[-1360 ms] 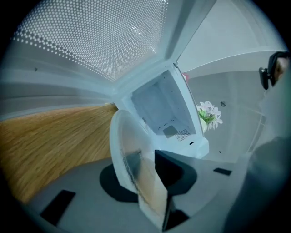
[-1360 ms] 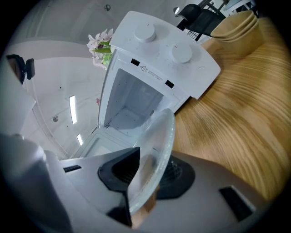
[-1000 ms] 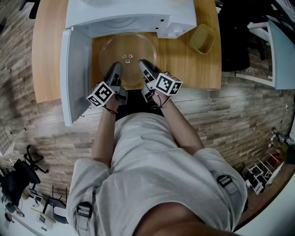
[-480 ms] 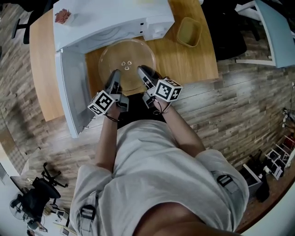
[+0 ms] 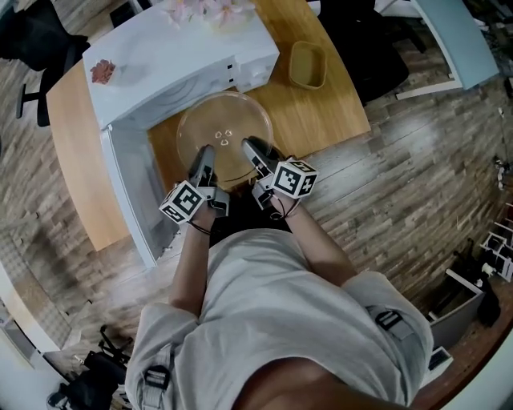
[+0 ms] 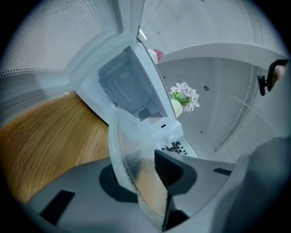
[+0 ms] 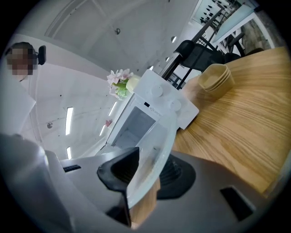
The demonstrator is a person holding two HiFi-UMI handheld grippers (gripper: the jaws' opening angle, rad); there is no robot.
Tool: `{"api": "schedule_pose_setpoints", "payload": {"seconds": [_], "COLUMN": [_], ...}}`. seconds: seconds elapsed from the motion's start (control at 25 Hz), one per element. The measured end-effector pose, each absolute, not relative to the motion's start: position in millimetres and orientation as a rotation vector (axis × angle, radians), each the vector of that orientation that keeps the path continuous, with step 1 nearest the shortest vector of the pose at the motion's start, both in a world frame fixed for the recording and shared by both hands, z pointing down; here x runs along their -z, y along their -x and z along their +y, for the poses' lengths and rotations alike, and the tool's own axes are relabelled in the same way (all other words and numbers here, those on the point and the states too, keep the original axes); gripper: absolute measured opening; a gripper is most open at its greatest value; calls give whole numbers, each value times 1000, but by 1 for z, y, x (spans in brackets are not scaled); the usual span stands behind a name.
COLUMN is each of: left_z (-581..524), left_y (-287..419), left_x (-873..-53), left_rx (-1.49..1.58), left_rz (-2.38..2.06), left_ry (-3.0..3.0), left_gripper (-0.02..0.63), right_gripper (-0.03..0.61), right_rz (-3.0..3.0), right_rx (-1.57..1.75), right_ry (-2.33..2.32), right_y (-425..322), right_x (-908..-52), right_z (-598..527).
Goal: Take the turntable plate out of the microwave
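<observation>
Turntable plate (image 5: pixel 224 128) is out of the microwave (image 5: pixel 176 64). A second ago its far rim was tucked under the oven's top edge. Now the whole clear disc shows in the head view, in front of the opening and over the wooden table (image 5: pixel 329 112), its far rim just at the cavity mouth. The three small hub bumps at its centre are in plain sight. Left gripper (image 5: pixel 204 154) is clamped on the near rim, left of centre, and right gripper (image 5: pixel 251 146) is clamped on the same rim a little to the right. Each gripper view shows the glass edge pinched between dark ribbed pads, with nothing else in the jaws. The grip points look the same as half a second back, with no slip along the rim that I can make out. Door (image 5: pixel 132 188) hangs wide open on the left, well clear of the plate. A small tan bowl (image 5: pixel 307 64) sits on the table to the right of the oven, apart from the plate's edge. Flowers (image 5: pixel 212 10) stand behind the oven. I cannot tell from above whether the plate rides clear of the tabletop or just skims it. The gripper views suggest it is carried, with the wood seen off to one side. Judgement: the extraction itself is essentially done, and what remains is to draw back a little and set the glass down flat. Both holds sit on one side of a heavy disc, so the main risk is that the far edge sags or knocks the sill.
</observation>
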State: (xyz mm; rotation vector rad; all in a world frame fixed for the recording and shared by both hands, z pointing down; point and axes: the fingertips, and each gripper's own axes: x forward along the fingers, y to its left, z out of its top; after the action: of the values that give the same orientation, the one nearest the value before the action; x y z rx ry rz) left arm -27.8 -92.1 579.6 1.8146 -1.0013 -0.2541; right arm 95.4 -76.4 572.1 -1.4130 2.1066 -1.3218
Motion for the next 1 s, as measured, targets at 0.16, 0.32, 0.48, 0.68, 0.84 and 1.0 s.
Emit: {"api": "schedule_pose_setpoints", "payload": {"seconds": [0.16, 0.32, 0.48, 0.68, 0.84, 1.0], "left_z": [-92, -90, -88, -100, -103, -106], "left_y": [20, 16, 17, 3, -6, -16], "left_x": [-573, -571, -555, -527, -506, -486], "left_rx": [245, 220, 197, 211, 226, 252], "left_rz": [-934, -892, -848, -783, -744, -688], "left_ry": [-1836, -1865, -1911, -1985, -2013, -2030], "left_gripper": [117, 117, 117, 118, 117, 117], "right_gripper": [120, 120, 120, 120, 120, 120], "right_rz": [2068, 2025, 1983, 1953, 1939, 1950], "right_rx": [1279, 1241, 1182, 1094, 1034, 951], "right_ry": [1467, 1524, 1563, 1600, 1610, 1622], "right_y": [-100, -105, -103, -113, -121, -130], "right_x": [-566, -559, -541, -518, -497, -473], "right_z": [-70, -61, -54, -58, -58, -60]}}
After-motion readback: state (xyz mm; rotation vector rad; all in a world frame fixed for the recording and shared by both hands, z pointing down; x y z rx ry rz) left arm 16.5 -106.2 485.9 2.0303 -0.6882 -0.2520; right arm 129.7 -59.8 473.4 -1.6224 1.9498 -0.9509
